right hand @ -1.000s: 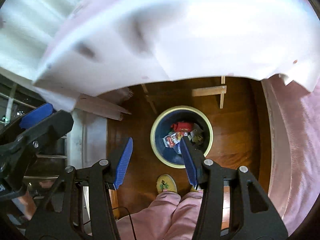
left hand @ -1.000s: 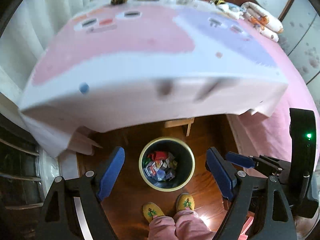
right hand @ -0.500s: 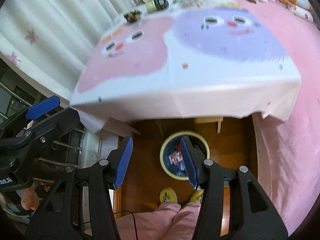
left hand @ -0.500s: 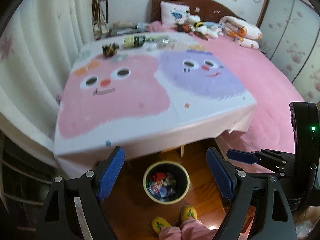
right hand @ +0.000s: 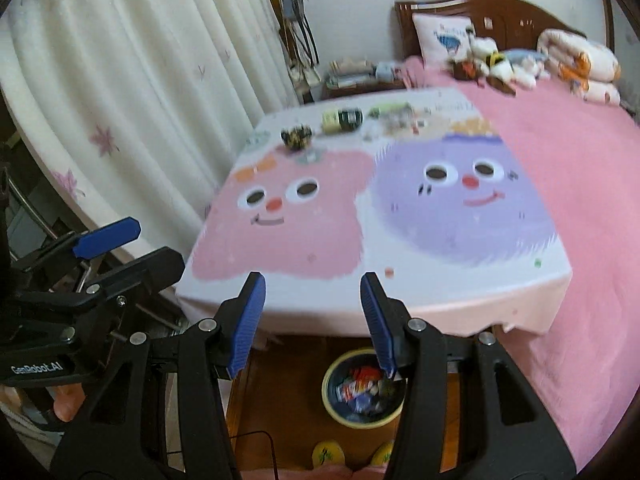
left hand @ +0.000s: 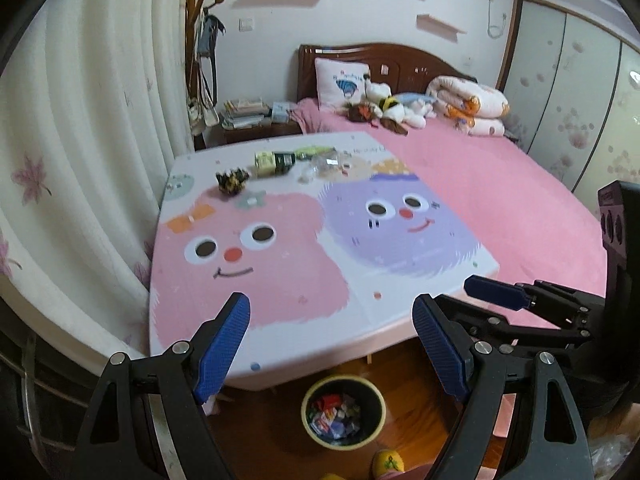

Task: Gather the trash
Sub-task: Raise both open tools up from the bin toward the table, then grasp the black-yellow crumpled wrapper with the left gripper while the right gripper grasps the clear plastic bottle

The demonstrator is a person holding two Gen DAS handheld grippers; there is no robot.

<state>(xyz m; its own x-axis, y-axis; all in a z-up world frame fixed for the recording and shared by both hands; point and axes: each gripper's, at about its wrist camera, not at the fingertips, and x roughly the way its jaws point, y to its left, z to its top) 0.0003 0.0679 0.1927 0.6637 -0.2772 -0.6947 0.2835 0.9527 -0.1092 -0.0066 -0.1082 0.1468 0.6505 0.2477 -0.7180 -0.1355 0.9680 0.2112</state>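
Note:
A round bin (left hand: 343, 414) (right hand: 364, 390) with a yellow rim stands on the wooden floor below the table's near edge, holding several colourful wrappers. At the table's far end lie a dark crumpled wrapper (left hand: 231, 181) (right hand: 296, 136), a green and dark bottle on its side (left hand: 276, 161) (right hand: 342, 118), and clear and green plastic scraps (left hand: 326, 162) (right hand: 394, 118). My left gripper (left hand: 332, 354) is open and empty above the near table edge. My right gripper (right hand: 312, 322) is also open and empty, close beside it.
The table (left hand: 280, 248) wears a cloth printed with a pink and a purple face. A pink bed (left hand: 500, 184) with pillows and plush toys lies to the right. White curtains (left hand: 80, 160) hang at the left. The person's slippers (right hand: 328, 454) stand by the bin.
Both grippers have risen and tilted up from over the bin, so the whole tabletop and the room beyond have come into view. Both stay open and empty.

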